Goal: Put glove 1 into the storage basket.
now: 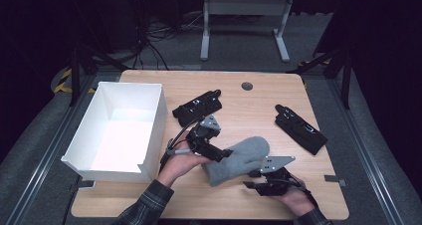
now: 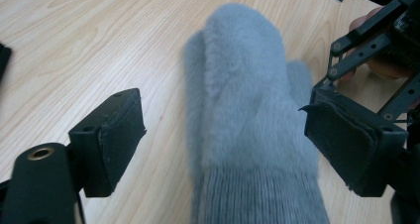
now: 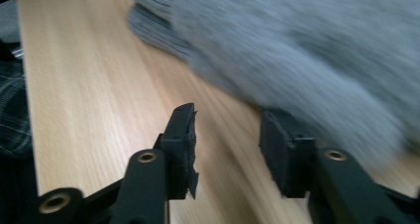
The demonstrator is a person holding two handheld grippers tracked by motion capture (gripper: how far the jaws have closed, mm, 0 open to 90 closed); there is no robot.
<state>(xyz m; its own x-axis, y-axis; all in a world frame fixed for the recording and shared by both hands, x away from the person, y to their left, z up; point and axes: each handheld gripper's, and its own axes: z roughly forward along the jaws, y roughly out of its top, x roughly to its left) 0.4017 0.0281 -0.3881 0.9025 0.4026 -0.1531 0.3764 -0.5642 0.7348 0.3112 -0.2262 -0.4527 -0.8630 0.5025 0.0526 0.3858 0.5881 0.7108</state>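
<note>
Mitten (image 1: 240,160), grey and fluffy, is lying flat on the wooden table (image 1: 249,110) near its front edge, between the two grippers. Its long axis is running diagonally in the high view: the ribbed knitted cuff is pointing toward the person's side and slightly left, while the rounded fingertip end is pointing away and to the right. In the left gripper view the body is showing a soft, furry pile and the cuff a tighter ribbed knit, with the thumb bulging out on one side. The left gripper (image 2: 225,142) is straddling the cuff end, its jaws spread wide on either side of the mitten without pressing it. The right gripper (image 3: 228,140) is sitting just beside the mitten's near edge, jaws parted with bare table between them; one pad seems to be brushing the fur, though motion blur is making that contact hard to judge. The cuff's very end is being cut off at the bottom of the left gripper view.
</note>
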